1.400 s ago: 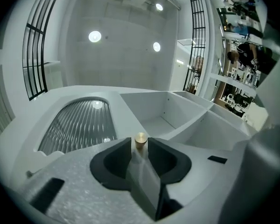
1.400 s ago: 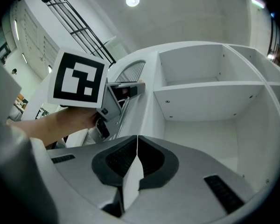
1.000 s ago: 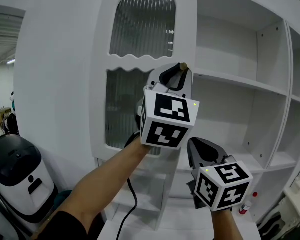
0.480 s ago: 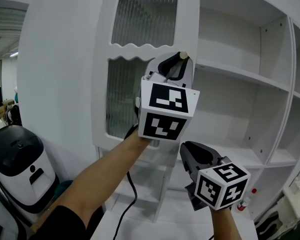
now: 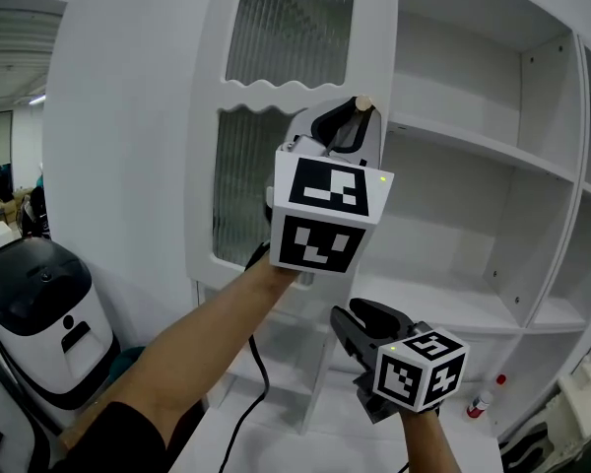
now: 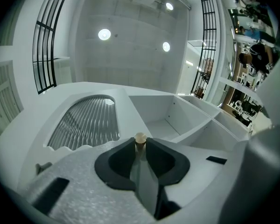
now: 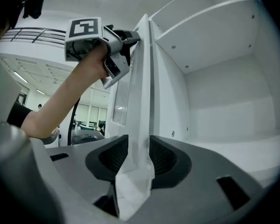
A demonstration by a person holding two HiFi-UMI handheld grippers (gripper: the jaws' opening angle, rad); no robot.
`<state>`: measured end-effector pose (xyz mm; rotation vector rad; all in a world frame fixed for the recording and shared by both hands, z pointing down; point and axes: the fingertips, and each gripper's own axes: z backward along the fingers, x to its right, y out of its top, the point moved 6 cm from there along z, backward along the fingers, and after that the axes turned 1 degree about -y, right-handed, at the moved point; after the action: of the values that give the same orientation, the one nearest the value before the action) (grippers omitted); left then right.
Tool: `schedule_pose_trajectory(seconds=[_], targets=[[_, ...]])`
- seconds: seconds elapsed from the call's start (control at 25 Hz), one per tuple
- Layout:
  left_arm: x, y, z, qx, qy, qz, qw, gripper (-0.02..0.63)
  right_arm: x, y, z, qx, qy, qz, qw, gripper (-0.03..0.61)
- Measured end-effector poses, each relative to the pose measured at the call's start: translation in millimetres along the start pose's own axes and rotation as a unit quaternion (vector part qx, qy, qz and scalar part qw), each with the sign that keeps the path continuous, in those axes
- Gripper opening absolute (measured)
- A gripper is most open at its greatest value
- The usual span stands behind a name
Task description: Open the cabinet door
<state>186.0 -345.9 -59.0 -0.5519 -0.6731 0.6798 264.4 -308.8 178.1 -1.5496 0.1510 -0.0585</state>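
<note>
Cabinet door, white with ribbed glass panes, stands swung well out from the cabinet, so the bare white shelves show open to the right of both tongs. The left tongs, raised and tilted upward, are pinched on the door's small wooden knob. The knob's pale tip pokes out just past the jaw tips, at the door's free edge. The right tongs sit lower, below and slightly right of the left tongs, pointing level toward that same free edge. Their jaws have just been opening and now stand spread wide. In the right gripper view the thin white edge of the door lines up in the gap between them, and the pads do not appear to press on it. Judged from how the door stands, the opening looks largely done: the door is clear of the cabinet front and the inside is fully on show. What seems left, at most, is to swing the door a little wider and let go of the knob.
</note>
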Motion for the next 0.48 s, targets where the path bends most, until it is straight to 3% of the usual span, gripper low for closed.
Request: schedule_pose_trajectory(seconds=[0.16,0.48], targets=[[-0.1,2.0,2.4,-0.002,-0.001,0.005,1.0,0.078,1.1,-9.7,-10.4,-0.007,0.038,-0.026,0.999,0.129],[1.5,-0.5,5.3,-0.006,0.006,-0.009,0.9999,0.08,5.3,-12.3,-11.6,-0.001,0.05,-0.03,0.998,0.116]])
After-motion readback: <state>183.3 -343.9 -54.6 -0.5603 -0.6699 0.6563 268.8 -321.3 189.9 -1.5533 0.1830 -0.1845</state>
